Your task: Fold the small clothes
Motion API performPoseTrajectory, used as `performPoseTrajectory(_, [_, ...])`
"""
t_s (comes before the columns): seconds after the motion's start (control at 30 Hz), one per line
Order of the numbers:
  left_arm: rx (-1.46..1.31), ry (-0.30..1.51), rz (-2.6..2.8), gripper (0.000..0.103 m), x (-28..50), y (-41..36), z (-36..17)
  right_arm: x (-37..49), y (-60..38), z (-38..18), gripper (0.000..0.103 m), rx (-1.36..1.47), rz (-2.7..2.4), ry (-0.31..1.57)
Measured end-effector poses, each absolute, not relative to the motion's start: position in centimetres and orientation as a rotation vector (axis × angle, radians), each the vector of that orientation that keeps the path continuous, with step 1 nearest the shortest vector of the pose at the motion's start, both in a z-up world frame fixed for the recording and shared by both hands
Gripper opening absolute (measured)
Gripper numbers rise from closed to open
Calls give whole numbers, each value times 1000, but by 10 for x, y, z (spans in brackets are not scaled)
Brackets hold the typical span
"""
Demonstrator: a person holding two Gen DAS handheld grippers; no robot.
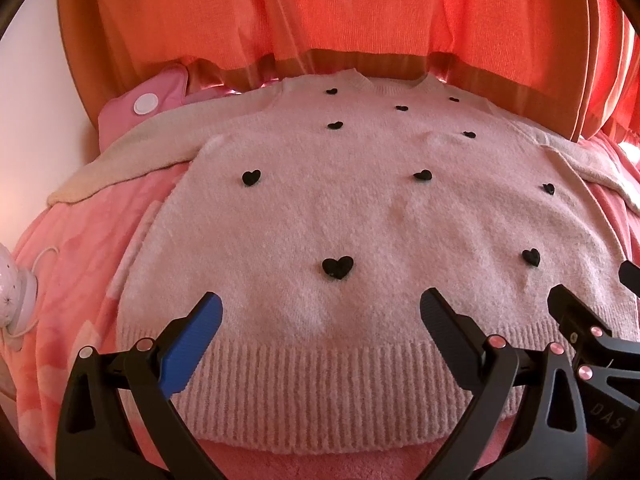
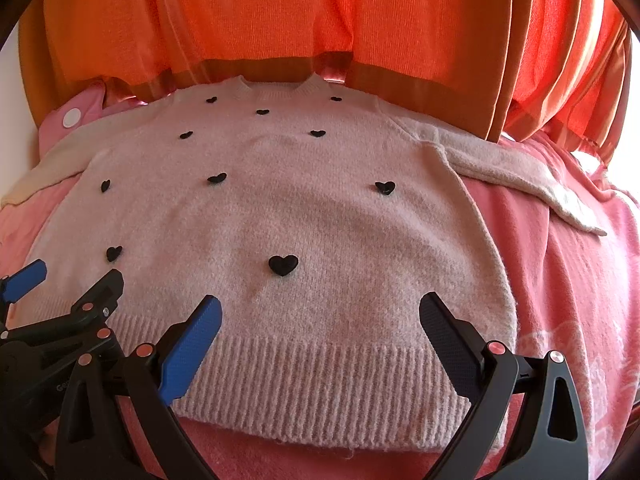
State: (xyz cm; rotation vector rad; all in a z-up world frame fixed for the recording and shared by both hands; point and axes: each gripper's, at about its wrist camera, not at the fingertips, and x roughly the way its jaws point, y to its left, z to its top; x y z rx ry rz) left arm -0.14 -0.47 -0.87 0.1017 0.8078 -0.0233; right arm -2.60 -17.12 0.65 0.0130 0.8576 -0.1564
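Left to right. At the far left edge of the left wrist view, a white lamp (image 1: 16, 284) with a cord sits on the pink blanket (image 1: 80, 272). Behind it, a pink pillow (image 1: 136, 108) with a white round patch lies near the sweater's left sleeve.

The left gripper (image 1: 320, 316) hangs above the ribbed hem of the sweater (image 1: 340, 208), its jaws spread wide, one finger faced in blue and the other in black. Nothing lies between the fingers; whether the tips touch the knit cannot be told.

The sweater, pale pink with small black hearts, lies flat and face up on the blanket, collar away from the cameras, both sleeves stretched outward, hem nearest the grippers.

The right gripper (image 2: 320, 316) hangs above the hem just beside the left one, jaws equally wide and holding nothing. In the left wrist view the right gripper's black fingers (image 1: 568, 304) appear at the lower right edge; in the right wrist view the left gripper (image 2: 68, 280) appears at the lower left, over the hem.

Orange curtains (image 2: 320, 12) hang behind the collar. To the right, the blanket (image 2: 560, 280) extends past the right sleeve.
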Motion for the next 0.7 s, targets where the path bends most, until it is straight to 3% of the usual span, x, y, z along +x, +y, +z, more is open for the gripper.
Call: performPoseTrajectory(0.7, [98,810,-23,97,1,-2,-9,-27,-172,5,97,19,-156,858])
